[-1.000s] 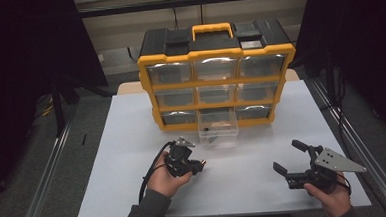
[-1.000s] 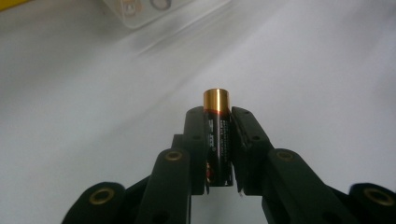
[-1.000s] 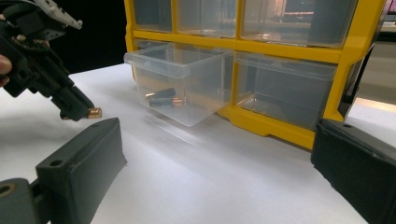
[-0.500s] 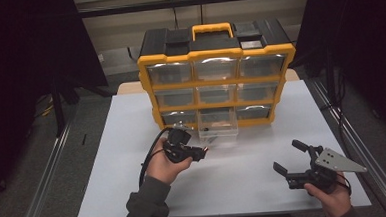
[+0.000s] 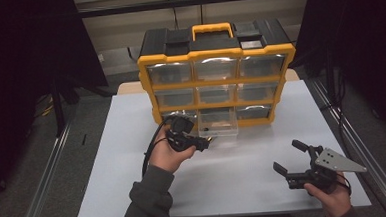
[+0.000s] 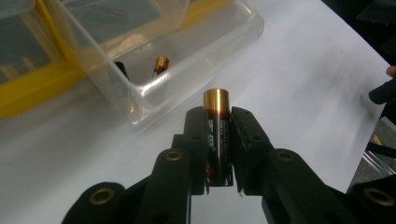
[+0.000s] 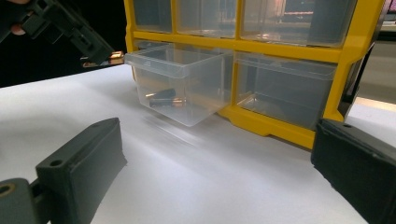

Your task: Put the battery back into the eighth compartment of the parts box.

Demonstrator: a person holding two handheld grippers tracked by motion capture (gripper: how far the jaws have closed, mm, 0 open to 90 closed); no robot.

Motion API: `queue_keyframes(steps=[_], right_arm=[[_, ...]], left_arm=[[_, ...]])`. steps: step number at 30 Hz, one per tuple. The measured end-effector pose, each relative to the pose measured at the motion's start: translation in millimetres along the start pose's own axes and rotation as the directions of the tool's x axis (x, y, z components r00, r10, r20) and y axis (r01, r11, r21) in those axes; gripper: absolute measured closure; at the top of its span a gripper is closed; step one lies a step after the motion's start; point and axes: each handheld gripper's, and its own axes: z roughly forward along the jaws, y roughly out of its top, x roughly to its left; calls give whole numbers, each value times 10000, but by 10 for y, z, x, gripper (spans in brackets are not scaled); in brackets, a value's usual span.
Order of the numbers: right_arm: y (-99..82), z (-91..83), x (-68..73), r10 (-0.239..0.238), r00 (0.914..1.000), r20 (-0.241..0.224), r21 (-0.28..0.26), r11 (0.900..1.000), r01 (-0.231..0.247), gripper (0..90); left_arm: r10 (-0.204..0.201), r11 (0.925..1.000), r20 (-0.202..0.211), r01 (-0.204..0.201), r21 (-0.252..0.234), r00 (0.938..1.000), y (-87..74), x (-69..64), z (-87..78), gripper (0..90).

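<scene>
Gold-capped battery [image 6: 216,135] clamped lengthwise between left gripper [image 6: 217,116] jaws, tip protruding.

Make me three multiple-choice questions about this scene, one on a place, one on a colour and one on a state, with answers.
1. Which drawer is pulled out? A top left B bottom middle C bottom right
2. What colour is the organizer frame? A yellow B red C blue
3. What does the left gripper hold? A nothing B a screw C a battery

Answers: 1 B, the clear drawer juts out of the bottom row's middle slot. 2 A, its bars are yellow under a black top. 3 C, both jaws press on a battery with a gold end, while the right gripper stands open.
</scene>
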Motion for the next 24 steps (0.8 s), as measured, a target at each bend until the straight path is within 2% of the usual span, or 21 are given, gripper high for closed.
queue_keyframes(steps=[12,24], right_arm=[[2,1,0,-8,10000,12,-46,10000,8,21],[2,-1,-6,-51,10000,-14,-42,10000,51,21]], left_arm=[[277,9996,0,-277,-37,9996,252,-65,-8,773],[232,9993,-81,-234,-288,9997,425,-107,39,772]])
